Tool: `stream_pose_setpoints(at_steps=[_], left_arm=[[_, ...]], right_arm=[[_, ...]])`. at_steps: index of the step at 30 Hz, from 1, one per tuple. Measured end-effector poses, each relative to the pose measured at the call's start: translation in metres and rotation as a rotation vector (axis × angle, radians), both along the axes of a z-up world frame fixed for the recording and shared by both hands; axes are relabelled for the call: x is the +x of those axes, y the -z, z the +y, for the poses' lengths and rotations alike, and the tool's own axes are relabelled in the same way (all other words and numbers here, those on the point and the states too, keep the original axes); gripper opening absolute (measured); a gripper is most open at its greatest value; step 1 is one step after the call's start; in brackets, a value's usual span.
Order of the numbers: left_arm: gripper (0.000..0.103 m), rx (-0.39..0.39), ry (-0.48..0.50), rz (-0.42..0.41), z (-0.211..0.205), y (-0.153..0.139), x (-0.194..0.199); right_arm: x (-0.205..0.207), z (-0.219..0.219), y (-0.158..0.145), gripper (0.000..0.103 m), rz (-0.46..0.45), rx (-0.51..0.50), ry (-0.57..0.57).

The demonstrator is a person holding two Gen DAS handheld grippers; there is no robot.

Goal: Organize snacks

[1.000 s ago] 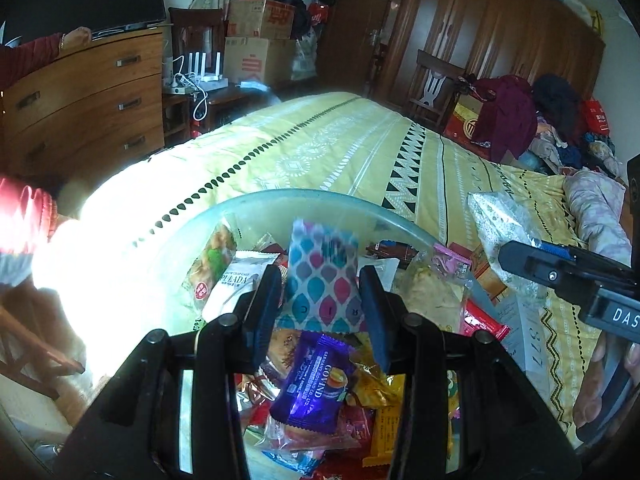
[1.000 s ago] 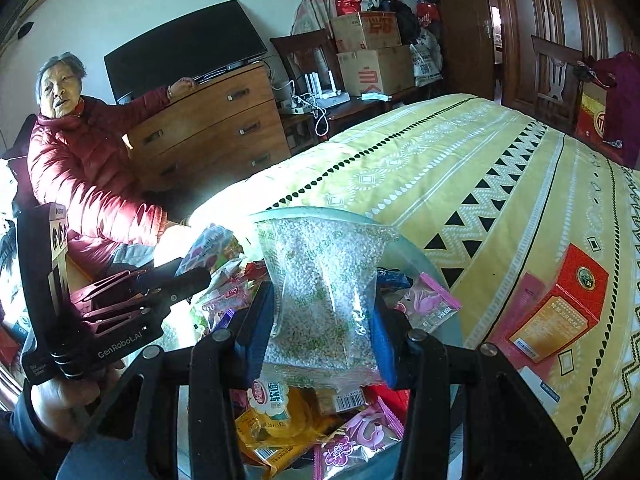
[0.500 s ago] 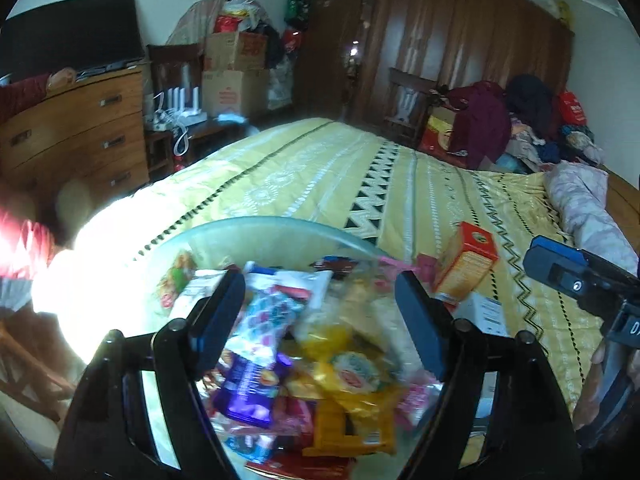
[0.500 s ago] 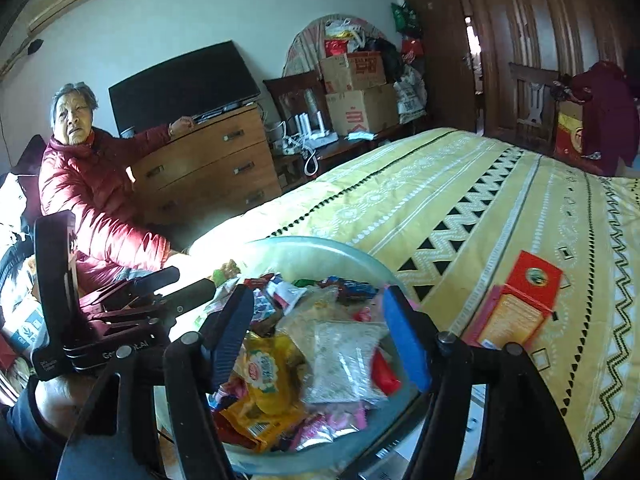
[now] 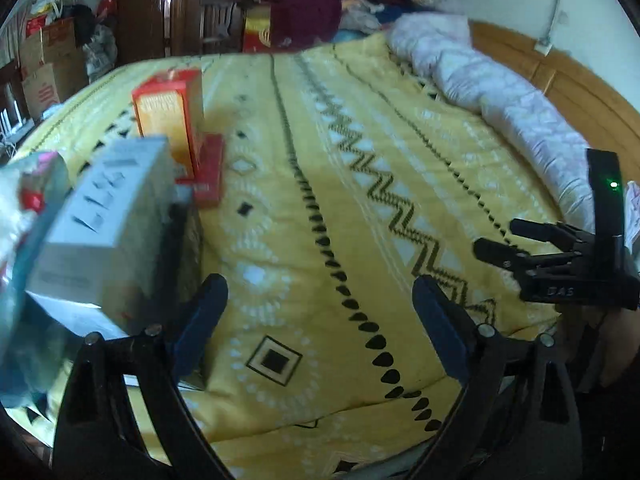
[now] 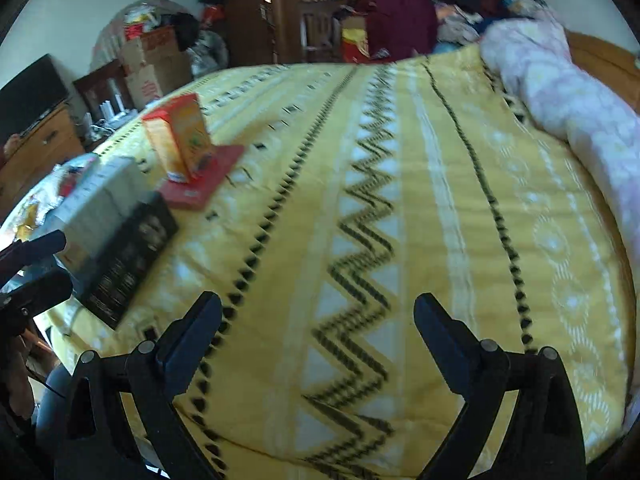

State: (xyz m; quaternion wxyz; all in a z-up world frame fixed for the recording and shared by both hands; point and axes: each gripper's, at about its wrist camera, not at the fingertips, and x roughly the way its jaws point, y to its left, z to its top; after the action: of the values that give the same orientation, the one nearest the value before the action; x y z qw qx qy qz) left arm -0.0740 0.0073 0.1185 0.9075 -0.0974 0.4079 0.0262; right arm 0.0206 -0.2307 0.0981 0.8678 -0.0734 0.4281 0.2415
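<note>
My left gripper [image 5: 318, 314] hangs over bare yellow bedspread [image 5: 360, 220], its jaws opening with nothing between them. My right gripper [image 6: 318, 322] is the same, jaws opening and empty over the bedspread [image 6: 400, 200]. The snack bowl [image 5: 24, 208] is a blur at the far left edge, and only its rim [image 6: 44, 188] shows in the right wrist view. Beside it lie a grey-white box [image 5: 104, 216] [image 6: 100, 200], a black box [image 6: 128, 256], an upright orange box [image 5: 168, 120] [image 6: 180, 136] and a flat red box [image 5: 208, 172] [image 6: 200, 184].
A rolled pale quilt [image 5: 500, 92] [image 6: 580, 100] lies along the wooden headboard at the right. Beyond the bed are a dark wardrobe [image 6: 280, 12], cardboard boxes [image 6: 152, 64], a dresser [image 6: 36, 148] and piled clothes [image 5: 312, 12]. Each gripper shows at the edge of the other's view.
Both grippers let go of their packets, the patterned one and the clear bag of white grains, over the bowl. They opened wide and swung right, away from the bowl, over the bedspread.
</note>
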Motion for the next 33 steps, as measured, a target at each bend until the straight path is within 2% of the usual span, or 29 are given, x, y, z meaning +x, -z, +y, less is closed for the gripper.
stream_pose_setpoints(at_steps=[2,5,7,9,11,13,15,18,23,33], left_arm=[[0.093,-0.006,-0.041,0.081,0.001,0.033,0.019],[0.093,0.001,-0.113,0.149,0.002,0.067,0.037],[0.094,0.019,-0.153,0.178,0.000,0.083,0.045],[0.095,0.043,-0.175,0.188,-0.003,0.095,0.048],[0.103,0.072,-0.172,0.173,-0.008,0.105,0.051],[0.103,0.171,-0.145,0.107,-0.018,0.112,0.050],[0.103,0.208,-0.143,0.087,-0.023,0.113,0.050],[0.103,0.192,-0.148,0.089,-0.020,0.112,0.048],[0.103,0.189,-0.153,0.083,-0.020,0.112,0.048],[0.103,0.175,-0.172,0.084,-0.020,0.113,0.049]], right_arm=[[0.009,-0.022,0.022,0.098,0.040,-0.008,0.034],[0.022,-0.038,0.050,0.099,0.087,-0.021,0.057],[0.032,-0.042,0.069,0.103,0.120,-0.021,0.064],[0.038,-0.043,0.077,0.103,0.104,-0.006,0.075],[0.038,-0.042,0.083,0.103,0.056,0.006,0.086],[0.036,-0.037,0.089,0.103,0.026,0.006,0.101],[0.031,-0.030,0.093,0.103,-0.029,-0.031,0.097],[0.025,-0.024,0.098,0.103,-0.084,-0.065,0.092],[0.027,-0.032,0.099,0.103,-0.066,0.000,0.089],[0.026,-0.030,0.099,0.103,-0.068,-0.008,0.090]])
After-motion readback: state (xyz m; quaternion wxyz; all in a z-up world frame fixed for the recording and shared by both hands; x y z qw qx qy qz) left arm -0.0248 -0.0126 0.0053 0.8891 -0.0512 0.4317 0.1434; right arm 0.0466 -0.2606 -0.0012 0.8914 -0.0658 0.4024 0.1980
